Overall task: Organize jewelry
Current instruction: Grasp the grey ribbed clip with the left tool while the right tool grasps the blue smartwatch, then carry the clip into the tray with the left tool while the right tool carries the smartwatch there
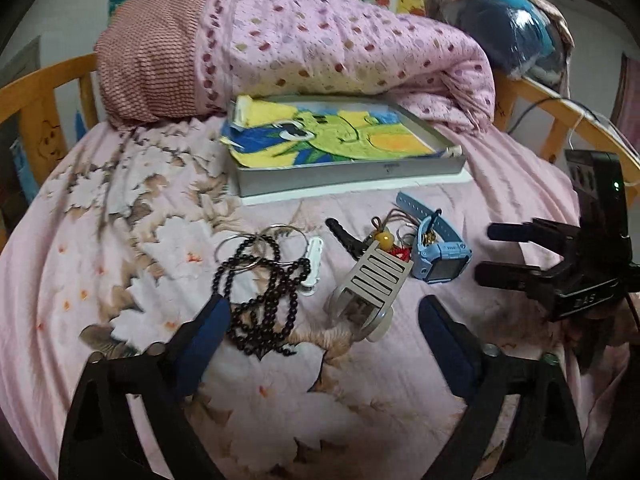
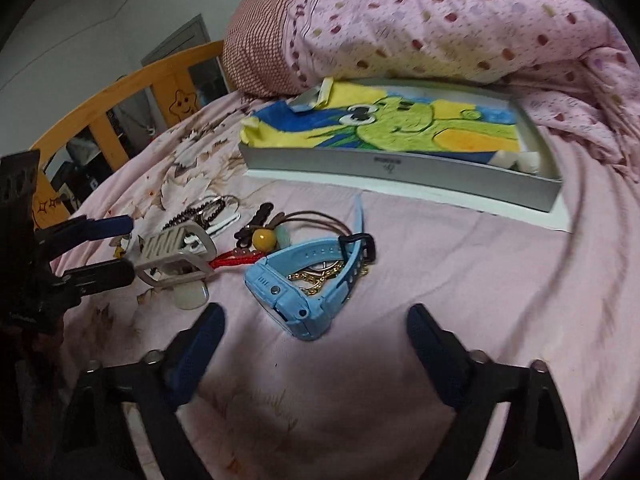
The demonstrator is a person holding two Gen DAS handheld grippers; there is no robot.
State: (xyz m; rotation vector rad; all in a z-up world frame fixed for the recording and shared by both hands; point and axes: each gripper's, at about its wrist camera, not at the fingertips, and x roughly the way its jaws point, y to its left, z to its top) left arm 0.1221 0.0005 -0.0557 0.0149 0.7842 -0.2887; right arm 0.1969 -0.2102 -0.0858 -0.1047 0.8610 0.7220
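Jewelry lies in a heap on the pink bed sheet. A black bead necklace (image 1: 264,300) with metal rings lies at the left. A grey claw hair clip (image 1: 372,280) sits in the middle, also in the right wrist view (image 2: 172,256). A blue watch (image 1: 438,248) lies at the right, over a gold chain (image 2: 320,278). A grey tray (image 1: 352,172) lined with a frog towel stands behind. My left gripper (image 1: 324,312) is open, just in front of the necklace and clip. My right gripper (image 2: 316,320) is open, its fingers either side of the blue watch (image 2: 296,292).
A rolled pink dotted quilt (image 1: 320,48) lies behind the tray. Wooden bed rails (image 1: 36,96) run along both sides. A yellow bead on a brown cord (image 2: 264,236), a red cord and a black clip lie between hair clip and watch.
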